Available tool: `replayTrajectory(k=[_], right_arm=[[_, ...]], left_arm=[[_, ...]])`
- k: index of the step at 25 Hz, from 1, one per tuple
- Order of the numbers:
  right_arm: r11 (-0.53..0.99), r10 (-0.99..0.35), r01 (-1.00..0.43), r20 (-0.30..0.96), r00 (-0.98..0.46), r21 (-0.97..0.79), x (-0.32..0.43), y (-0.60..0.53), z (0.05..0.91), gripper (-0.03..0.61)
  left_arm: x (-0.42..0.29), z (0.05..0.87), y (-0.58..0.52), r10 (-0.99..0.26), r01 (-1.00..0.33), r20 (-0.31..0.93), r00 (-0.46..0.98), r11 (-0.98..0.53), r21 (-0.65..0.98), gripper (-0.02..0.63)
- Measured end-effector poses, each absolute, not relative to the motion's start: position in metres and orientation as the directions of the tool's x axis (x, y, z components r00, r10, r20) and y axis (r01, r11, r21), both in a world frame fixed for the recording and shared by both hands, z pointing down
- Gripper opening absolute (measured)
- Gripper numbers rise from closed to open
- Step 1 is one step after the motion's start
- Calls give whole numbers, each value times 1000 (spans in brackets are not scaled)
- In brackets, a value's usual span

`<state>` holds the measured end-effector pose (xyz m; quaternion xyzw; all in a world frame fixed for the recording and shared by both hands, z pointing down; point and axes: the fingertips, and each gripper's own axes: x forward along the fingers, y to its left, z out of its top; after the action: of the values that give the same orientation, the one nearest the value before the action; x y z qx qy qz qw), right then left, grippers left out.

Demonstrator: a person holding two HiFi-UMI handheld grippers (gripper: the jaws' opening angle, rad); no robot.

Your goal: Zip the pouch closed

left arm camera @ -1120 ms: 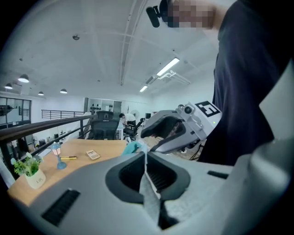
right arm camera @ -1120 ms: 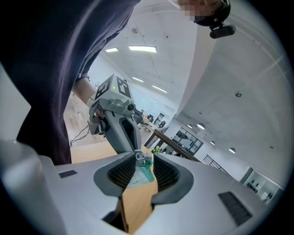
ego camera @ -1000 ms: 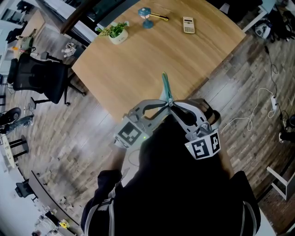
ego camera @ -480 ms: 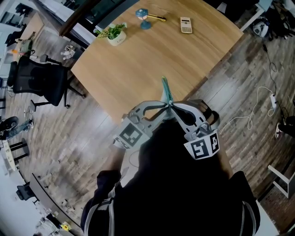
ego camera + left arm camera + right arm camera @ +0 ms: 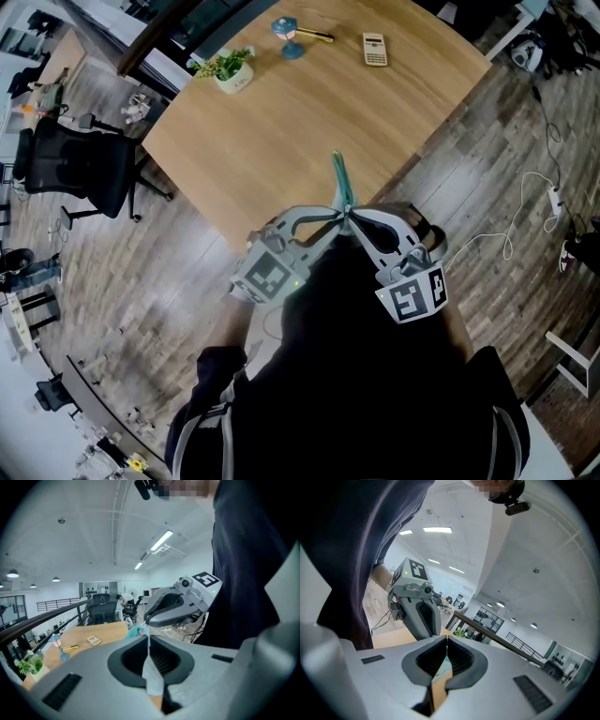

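Note:
A teal pouch (image 5: pixel 340 183) is held edge-on above the near edge of the wooden table (image 5: pixel 281 122), its far end pointing away from me. My left gripper (image 5: pixel 337 216) comes in from the left and is shut on the pouch's near end. In the left gripper view pale fabric of the pouch (image 5: pixel 151 677) is pinched between the jaws. My right gripper (image 5: pixel 354 214) meets it from the right, its jaws closing to a shut grip on a thin teal edge of the pouch (image 5: pixel 447 657). Each gripper faces the other: the right gripper (image 5: pixel 168 609) and the left gripper (image 5: pixel 419 611).
At the table's far side stand a small potted plant (image 5: pixel 223 67), a blue object with a yellow pen (image 5: pixel 284 28) and a calculator (image 5: pixel 374 49). A black office chair (image 5: pixel 80 159) is on the wooden floor at the left. A white cable (image 5: pixel 525 206) lies at the right.
Both grippers and the pouch keep their place above the table edge. Only the head view drifts slightly.

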<state>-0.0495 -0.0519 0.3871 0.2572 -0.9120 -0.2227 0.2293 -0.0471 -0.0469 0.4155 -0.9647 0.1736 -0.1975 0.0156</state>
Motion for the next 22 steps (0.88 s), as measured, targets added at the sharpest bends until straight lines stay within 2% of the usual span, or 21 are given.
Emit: replayTrajectory(k=[8, 15, 19, 22], right_arm=[[716, -684, -535, 299, -666, 448, -22, -86, 388, 18], [549, -836, -736, 254, -487, 396, 51, -131, 375, 18], [555, -832, -717, 284, -477, 421, 60, -132, 377, 19], [549, -836, -738, 260, -484, 392, 57, -133, 375, 20]], left_arm=[[-47, 420, -35, -333, -322, 393, 857, -942, -94, 11], [-58, 414, -28, -342, -338, 383, 858, -938, -79, 11], [-61, 406, -34, -363, -374, 342, 867, -927, -34, 9], [-65, 403, -39, -378, -391, 330, 865, -920, -28, 9]])
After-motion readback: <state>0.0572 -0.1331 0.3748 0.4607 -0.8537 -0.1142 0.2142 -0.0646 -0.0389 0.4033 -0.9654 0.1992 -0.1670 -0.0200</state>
